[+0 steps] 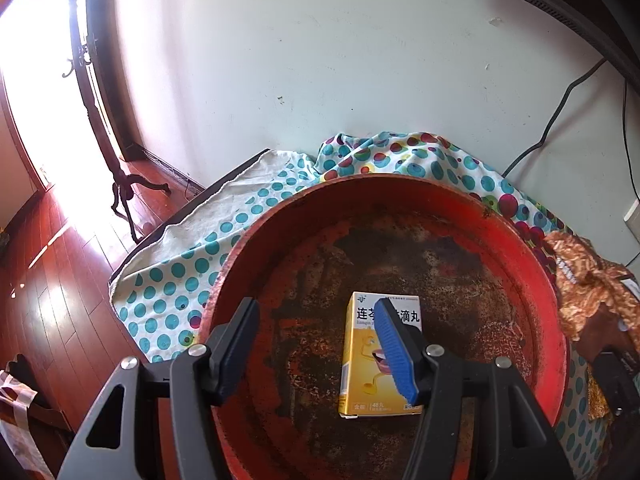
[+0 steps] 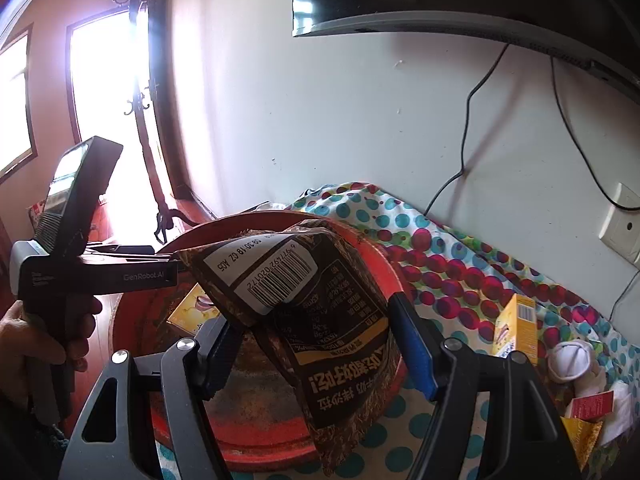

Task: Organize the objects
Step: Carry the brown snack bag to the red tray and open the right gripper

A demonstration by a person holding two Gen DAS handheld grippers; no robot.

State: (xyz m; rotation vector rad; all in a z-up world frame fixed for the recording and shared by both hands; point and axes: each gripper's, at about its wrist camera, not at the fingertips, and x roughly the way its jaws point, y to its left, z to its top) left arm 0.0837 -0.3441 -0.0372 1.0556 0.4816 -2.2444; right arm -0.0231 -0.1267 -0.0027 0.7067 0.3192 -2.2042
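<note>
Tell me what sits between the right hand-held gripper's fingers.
A brown snack bag, clamped between the fingers of the right hand-held gripper, over the red tray; right wrist view.

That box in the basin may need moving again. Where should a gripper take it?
Across the two long sides of the yellow box, from above: it lies flat in the red basin, narrow enough for open jaws, with bare floor either side.

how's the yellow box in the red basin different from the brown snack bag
The yellow medicine box is a rigid carton with flat faces; the brown snack bag is soft and crumpled. The box lies flat on the floor of the red basin, untouched beneath the open left gripper; the bag hangs between the fingers of the right gripper, over the basin's rim. Both carry printed Chinese text.
</note>
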